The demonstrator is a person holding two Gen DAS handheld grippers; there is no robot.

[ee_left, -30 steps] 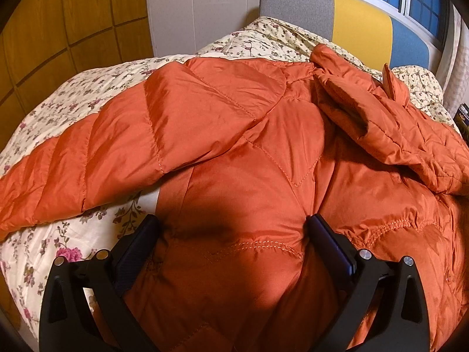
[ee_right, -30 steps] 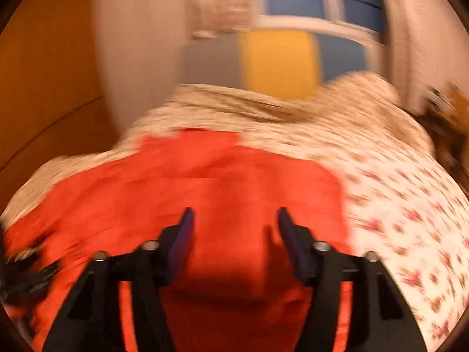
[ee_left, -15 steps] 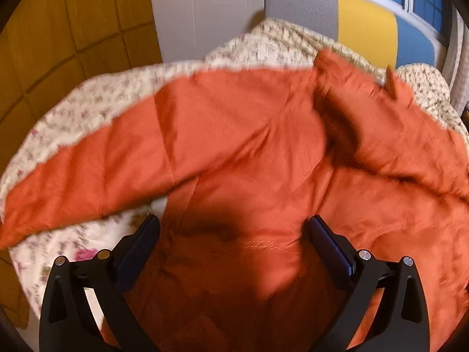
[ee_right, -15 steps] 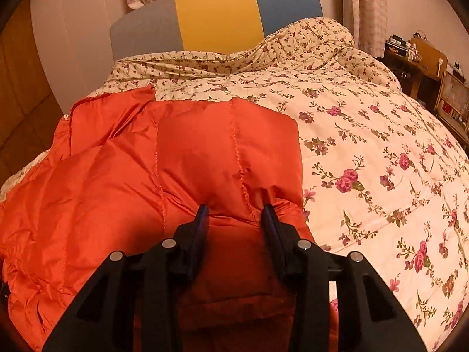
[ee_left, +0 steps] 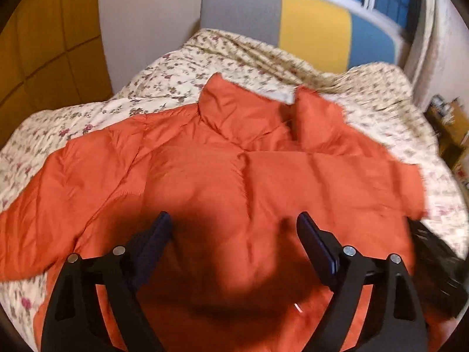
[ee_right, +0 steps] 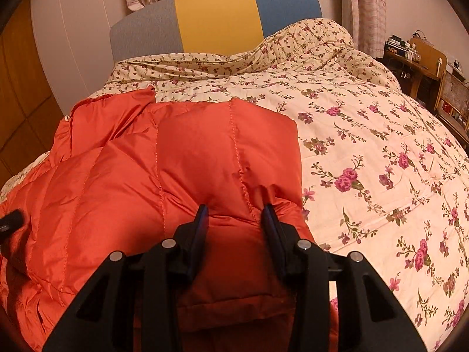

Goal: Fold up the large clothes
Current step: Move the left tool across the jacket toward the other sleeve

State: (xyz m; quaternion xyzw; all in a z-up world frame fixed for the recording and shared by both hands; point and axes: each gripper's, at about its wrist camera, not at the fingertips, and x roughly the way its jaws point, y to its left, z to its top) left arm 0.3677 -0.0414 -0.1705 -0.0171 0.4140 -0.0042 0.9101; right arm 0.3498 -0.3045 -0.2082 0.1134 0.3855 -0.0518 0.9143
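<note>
Lying puffy on floral quilt (ee_right: 366, 152), orange quilted jacket (ee_left: 234, 182), collar up

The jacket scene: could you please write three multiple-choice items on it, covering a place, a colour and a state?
1. The jacket lies on: A a floral quilt; B a desk; C the floor.
2. The headboard middle panel is: A green; B yellow; C white.
3. The right gripper is: A wide open above the quilt; B out of view; C pinching a fold of jacket.

Answers: 1 A, quilt shows all around it. 2 B, yellow between grey and blue. 3 C, fabric bunches between its jaws.
</note>
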